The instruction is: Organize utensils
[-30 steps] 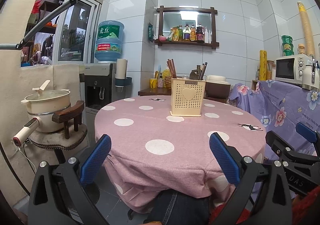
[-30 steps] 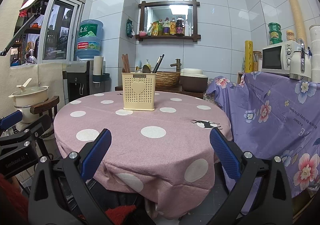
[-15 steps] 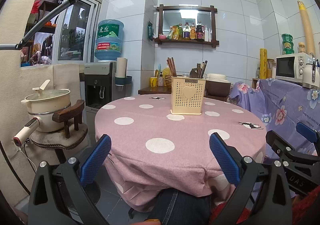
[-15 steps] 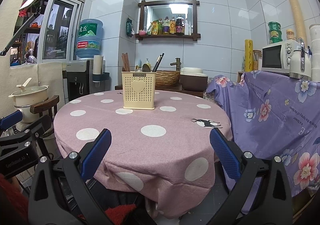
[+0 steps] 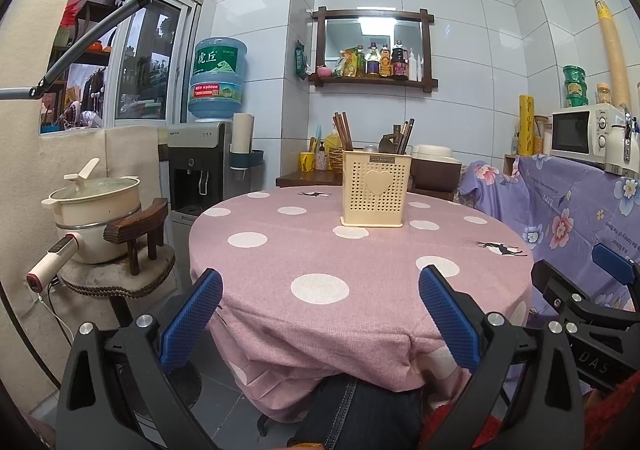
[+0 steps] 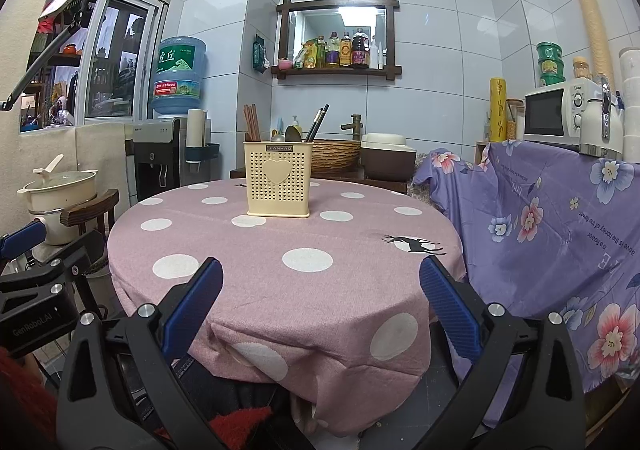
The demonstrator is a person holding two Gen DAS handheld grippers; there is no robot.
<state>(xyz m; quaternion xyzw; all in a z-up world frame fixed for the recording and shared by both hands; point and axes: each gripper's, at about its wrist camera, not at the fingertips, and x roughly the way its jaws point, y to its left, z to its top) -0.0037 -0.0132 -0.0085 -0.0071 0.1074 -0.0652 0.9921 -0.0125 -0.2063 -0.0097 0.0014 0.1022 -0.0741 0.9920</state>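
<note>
A cream perforated utensil holder (image 5: 376, 189) with a heart on its front stands on the far part of the round pink polka-dot table (image 5: 320, 250). It also shows in the right wrist view (image 6: 279, 179). Brown chopsticks (image 6: 251, 123), a spoon (image 6: 293, 133) and dark utensils (image 6: 317, 123) stand in it. My left gripper (image 5: 320, 310) is open and empty, held low before the table's near edge. My right gripper (image 6: 320, 298) is open and empty, also before the near edge, to the right of the left one.
A stool with a cream pot (image 5: 98, 209) stands left of the table. A water dispenser (image 5: 200, 165) is behind it. A purple floral cloth (image 6: 560, 230) covers a counter on the right with a microwave (image 6: 554, 115). A sink counter (image 6: 340, 157) lies behind the table.
Both grippers have drifted very slightly; the view has shifted a little. Nothing was taken hold of or let go.
</note>
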